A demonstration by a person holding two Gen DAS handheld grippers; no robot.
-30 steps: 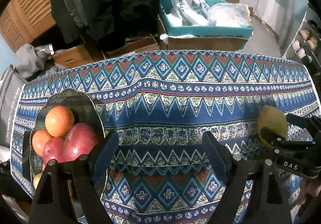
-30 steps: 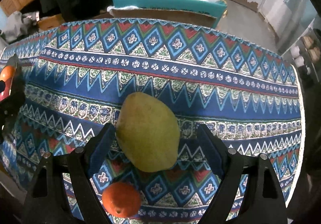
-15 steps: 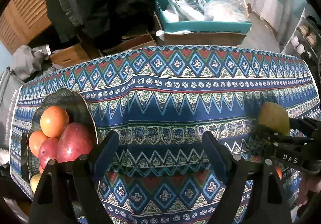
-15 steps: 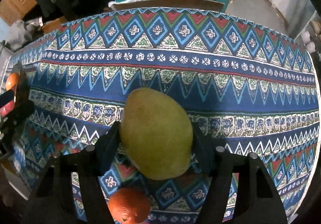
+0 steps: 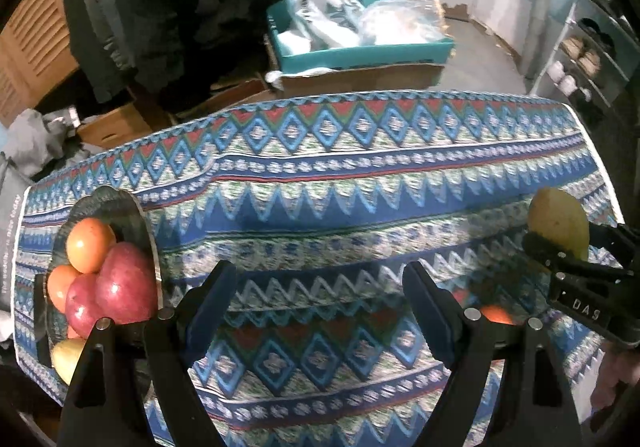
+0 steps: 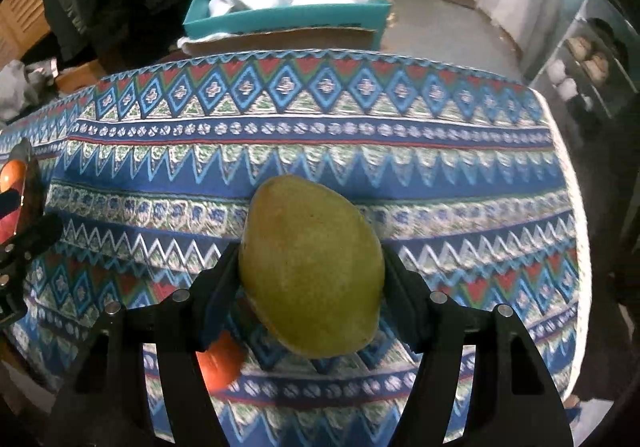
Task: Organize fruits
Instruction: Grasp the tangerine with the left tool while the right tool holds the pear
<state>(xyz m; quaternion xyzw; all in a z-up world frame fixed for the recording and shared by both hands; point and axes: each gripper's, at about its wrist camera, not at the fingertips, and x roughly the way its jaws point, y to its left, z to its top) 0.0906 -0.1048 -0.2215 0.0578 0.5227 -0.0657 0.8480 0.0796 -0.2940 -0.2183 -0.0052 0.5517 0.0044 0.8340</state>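
A large yellow-green mango [image 6: 312, 267] is clamped between the pads of my right gripper [image 6: 310, 279], lifted off the patterned tablecloth [image 6: 320, 135]. The same mango [image 5: 560, 223] and right gripper [image 5: 568, 247] show at the right edge of the left wrist view. An orange [image 6: 220, 363] lies on the cloth just below the mango, partly hidden by a finger; the left wrist view shows that orange [image 5: 496, 313] too. My left gripper [image 5: 320, 303] hangs open over bare cloth. At the table's left end a dark glass bowl [image 5: 132, 207] holds red apples [image 5: 124, 287], oranges [image 5: 90, 245] and a pale fruit.
Beyond the table's far edge stands a teal box [image 5: 360, 51] of plastic bags on cardboard cartons. Dark clothing [image 5: 160, 7] hangs at the back left. A shelf rack [image 5: 580, 63] with cups stands at the right. A person's hand [image 5: 616, 379] shows at the lower right.
My right gripper shut on the mango and lifted it off the cloth. The left gripper shifted a little over the table, still open.
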